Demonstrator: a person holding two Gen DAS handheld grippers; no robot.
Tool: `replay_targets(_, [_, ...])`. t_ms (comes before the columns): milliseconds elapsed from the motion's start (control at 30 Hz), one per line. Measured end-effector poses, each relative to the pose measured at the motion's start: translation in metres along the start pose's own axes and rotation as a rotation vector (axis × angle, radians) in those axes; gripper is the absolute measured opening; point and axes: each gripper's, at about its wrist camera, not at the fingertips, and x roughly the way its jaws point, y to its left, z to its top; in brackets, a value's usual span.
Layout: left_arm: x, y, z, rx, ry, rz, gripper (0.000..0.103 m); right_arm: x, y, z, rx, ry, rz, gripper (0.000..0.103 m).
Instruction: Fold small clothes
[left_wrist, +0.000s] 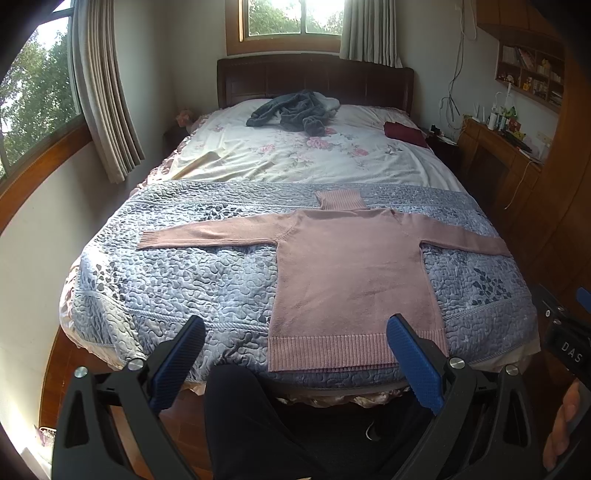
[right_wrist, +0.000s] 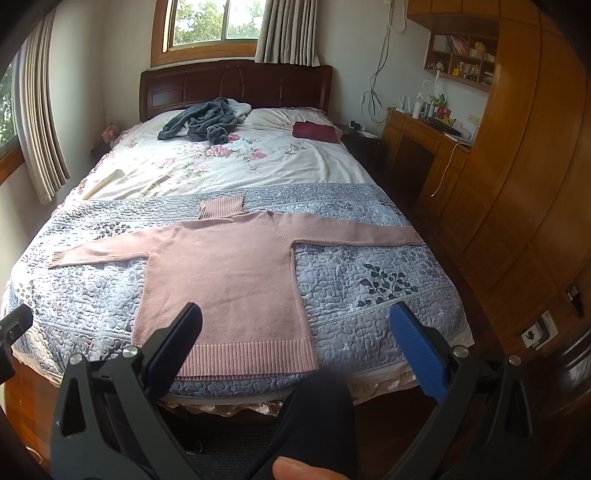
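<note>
Matt pink knit sweater lies on a bumpy quilted bedspread; glossy wooden headboard.

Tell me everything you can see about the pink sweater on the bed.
The pink sweater is a knitted turtleneck with a ribbed collar, cuffs and hem. It lies flat and unfolded on the blue-grey quilted cover, hem toward the foot of the bed, collar toward the headboard, both sleeves spread out sideways. Only the cover touches it; both open grippers are held back from it.

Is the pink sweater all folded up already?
No, the pink sweater lies flat on the bed with both sleeves stretched out sideways.
</note>
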Motion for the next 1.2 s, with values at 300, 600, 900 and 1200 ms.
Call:
replay_targets(300, [0.0000,0.0002,0.0000,0.001,-0.002,0.004,0.099,-0.0001,0.0001,0.0001,0.001,-0.002,0.000,0.100])
replay_targets(600, [0.0010,0.0012,0.0003,0.001,-0.003,0.006,0.099,0.0004,0.0000,0.0003,0.002,-0.004,0.001,0.100])
replay_targets(900, [0.0008,0.0024,0.0004,0.000,-0.005,0.007,0.099,0.0006,-0.0007,0.0009,0.005,-0.006,0.000,0.100])
replay_targets(1200, [0.0009,0.0025,0.0000,0.000,-0.004,0.007,0.099,0.0006,-0.0006,0.0004,0.004,-0.005,0.000,0.100])
